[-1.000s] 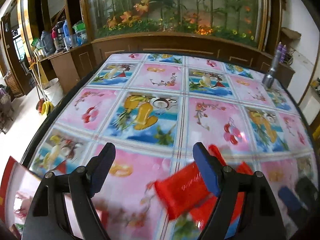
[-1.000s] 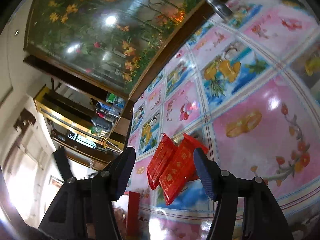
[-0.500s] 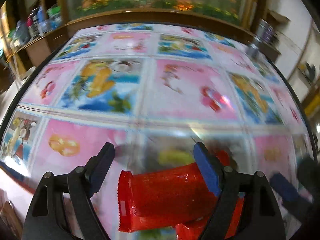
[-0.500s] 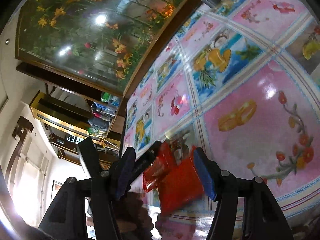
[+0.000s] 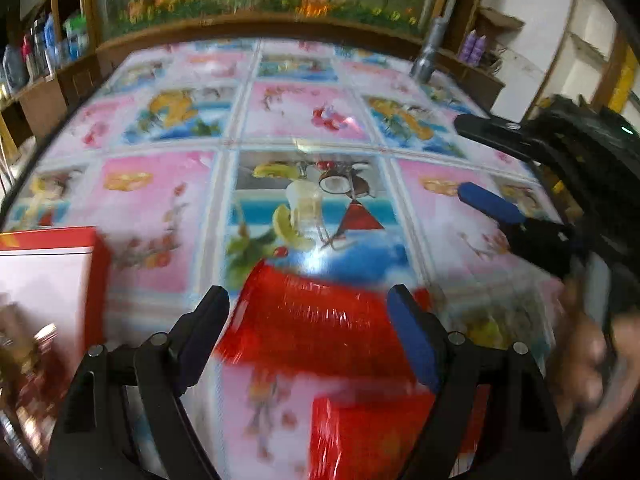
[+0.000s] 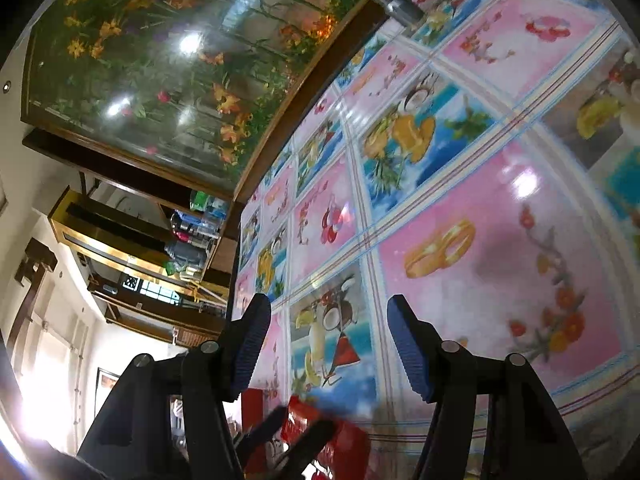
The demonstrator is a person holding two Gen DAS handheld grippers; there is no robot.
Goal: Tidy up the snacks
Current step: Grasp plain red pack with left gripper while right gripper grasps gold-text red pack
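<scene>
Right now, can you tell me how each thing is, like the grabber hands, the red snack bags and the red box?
left gripper: open, a red packet between its fingers, not clamped.
right gripper: open, empty, hovering over the table.
shiny red plastic snack packet: blurred, between the left fingers.
second red snack packet: lying flat, sealed.
red and white cardboard box: at the table's left edge; blurred.
silver metal flask: standing upright.

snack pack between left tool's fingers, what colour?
Red snack pack, shiny wrapper; clearest in left wrist view.
</scene>
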